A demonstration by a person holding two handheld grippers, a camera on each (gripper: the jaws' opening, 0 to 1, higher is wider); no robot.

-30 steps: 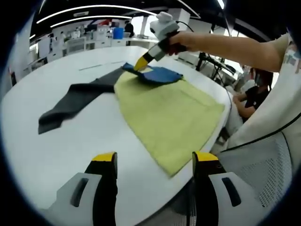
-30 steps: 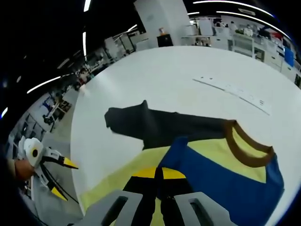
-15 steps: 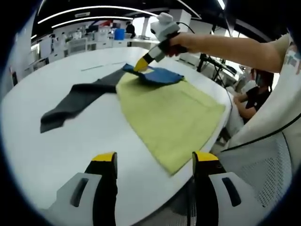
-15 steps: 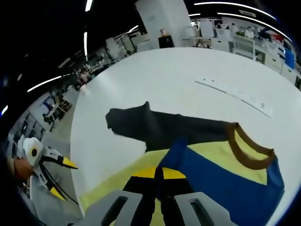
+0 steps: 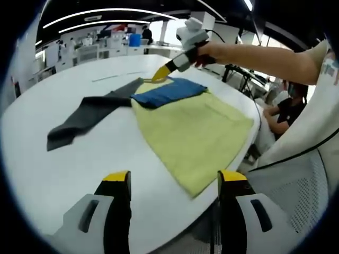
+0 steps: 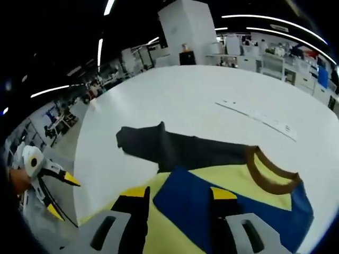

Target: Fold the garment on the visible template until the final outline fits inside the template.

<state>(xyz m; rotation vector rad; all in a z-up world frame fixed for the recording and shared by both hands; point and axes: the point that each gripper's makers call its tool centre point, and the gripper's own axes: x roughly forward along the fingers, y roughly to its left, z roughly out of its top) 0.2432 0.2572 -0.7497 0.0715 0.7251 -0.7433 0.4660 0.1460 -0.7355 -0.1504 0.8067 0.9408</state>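
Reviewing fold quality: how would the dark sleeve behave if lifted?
The dark sleeve lies flat and creased on the white table, so it is probably floppy and light. It would likely drape and drag the yellow shirt body.

garment [image 5: 196, 127]: 1 | tongs: 2 [image 5: 172, 182] [image 6: 177, 203] | table [image 5: 63, 169]: 1 | seated onlookers: perhaps 1 [image 5: 288, 108]

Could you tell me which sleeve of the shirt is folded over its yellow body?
The blue sleeve, lying across the yellow body near the brown collar; the dark grey sleeve lies outstretched on the table.
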